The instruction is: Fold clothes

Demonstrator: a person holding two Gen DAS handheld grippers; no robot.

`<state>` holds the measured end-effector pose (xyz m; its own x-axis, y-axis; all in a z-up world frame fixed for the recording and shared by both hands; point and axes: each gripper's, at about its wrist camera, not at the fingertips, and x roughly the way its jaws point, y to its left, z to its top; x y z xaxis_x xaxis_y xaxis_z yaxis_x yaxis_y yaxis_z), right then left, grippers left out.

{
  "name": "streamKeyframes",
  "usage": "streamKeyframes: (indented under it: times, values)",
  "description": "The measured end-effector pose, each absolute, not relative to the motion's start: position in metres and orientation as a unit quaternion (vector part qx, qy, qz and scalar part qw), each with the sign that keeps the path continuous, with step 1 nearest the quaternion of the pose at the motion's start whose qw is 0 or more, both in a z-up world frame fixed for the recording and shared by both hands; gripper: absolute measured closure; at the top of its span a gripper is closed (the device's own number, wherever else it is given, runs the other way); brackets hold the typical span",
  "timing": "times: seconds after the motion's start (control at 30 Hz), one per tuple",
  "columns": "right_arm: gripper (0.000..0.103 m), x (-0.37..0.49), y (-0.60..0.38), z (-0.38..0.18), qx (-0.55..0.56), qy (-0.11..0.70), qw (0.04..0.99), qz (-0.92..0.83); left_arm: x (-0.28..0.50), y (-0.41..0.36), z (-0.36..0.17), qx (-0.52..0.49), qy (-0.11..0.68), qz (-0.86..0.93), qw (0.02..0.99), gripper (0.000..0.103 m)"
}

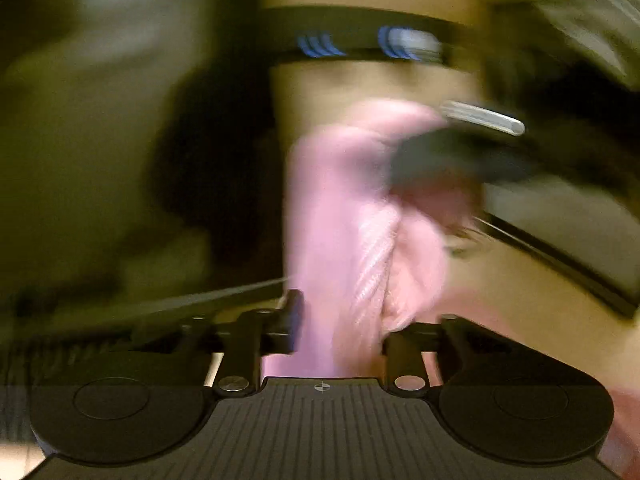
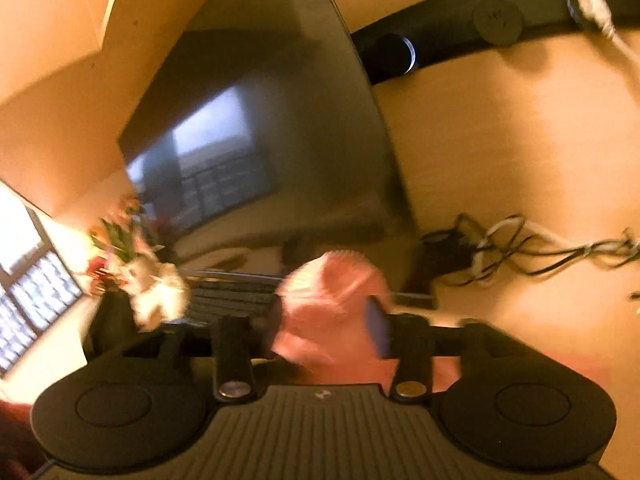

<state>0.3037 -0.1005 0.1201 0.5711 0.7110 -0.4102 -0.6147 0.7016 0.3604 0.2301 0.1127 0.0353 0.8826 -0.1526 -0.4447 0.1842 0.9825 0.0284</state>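
We see a dark monitor [image 2: 256, 128] standing on the wooden desk [image 2: 520, 160]. Our left gripper [image 1: 340, 320] clamps the pink garment [image 1: 344, 216], lifted above the desk; whether our right gripper [image 2: 320, 332] grasps the cloth we cannot tell.

The left gripper [image 1: 338, 320] is a matte black plastic tool with a ribbed, striped top plate that carries a small white crosshair mark at its front edge. 2 round black housings flank the plate, each with a shallow circular recess. 2 silver screw heads sit on the black link arms that run forward to the fingers, and the left finger [image 1: 294, 318] bears a dark blue pad on its inner face.

The right gripper [image 2: 324, 332] has the same build: ribbed black plate, a faint white mark at the front edge, 2 round housings, 2 metallic screw heads, and a blue pad on its right finger [image 2: 378, 330].
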Motion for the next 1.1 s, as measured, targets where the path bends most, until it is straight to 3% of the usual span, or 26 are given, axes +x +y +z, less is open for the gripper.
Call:
streamKeyframes:
  times: [0.17,0.23,0.27,0.3,0.47,0.53,0.67,0.77,0.9,1.0,1.03,1.07,1.1]
  values:
    - [0.044,0.305,-0.061,0.068,-0.085,0.262,0.905,0.323,0.224,0.249,0.017,-0.151,0.271,0.093,0.946,0.084]
    - [0.044,0.307,-0.037,0.041,-0.147,0.270,0.895,0.323,0.219,0.295,-0.004,-0.238,0.295,0.106,0.919,0.064]
    - [0.044,0.307,-0.025,0.027,-0.174,0.272,0.890,0.323,0.214,0.303,-0.012,-0.263,0.302,0.107,0.910,0.042]
    - [0.044,0.308,-0.014,0.016,-0.196,0.272,0.886,0.321,0.210,0.311,-0.020,-0.289,0.309,0.108,0.900,0.031]
    - [0.045,0.322,0.027,-0.021,-0.254,0.280,0.878,0.294,0.187,0.341,-0.053,-0.377,0.340,0.118,0.854,0.015]
    - [0.097,0.332,0.024,-0.022,-0.233,0.292,0.883,0.284,0.179,0.338,-0.053,-0.364,0.344,0.120,0.857,0.013]
    - [0.097,0.328,-0.021,0.023,-0.130,0.274,0.916,0.262,0.176,0.338,-0.036,-0.343,0.342,0.103,0.869,0.009]
    - [0.097,0.310,-0.031,0.045,-0.123,0.255,0.918,0.276,0.172,0.336,-0.035,-0.350,0.340,0.085,0.869,0.008]
    - [0.093,0.296,0.000,0.007,-0.162,0.288,0.900,0.286,0.180,0.332,-0.045,-0.396,0.351,0.067,0.846,0.008]
    - [0.076,0.288,0.014,-0.018,-0.152,0.331,0.877,0.312,0.182,0.326,-0.053,-0.417,0.359,0.074,0.832,0.008]
    - [0.065,0.286,0.010,-0.015,-0.133,0.336,0.874,0.326,0.181,0.324,-0.054,-0.421,0.363,0.076,0.828,0.008]
    - [0.060,0.284,0.001,-0.008,-0.114,0.331,0.876,0.332,0.180,0.323,-0.055,-0.420,0.366,0.079,0.827,0.008]
    - [0.045,0.283,-0.011,0.001,-0.097,0.323,0.881,0.333,0.180,0.322,-0.055,-0.419,0.370,0.081,0.826,0.008]
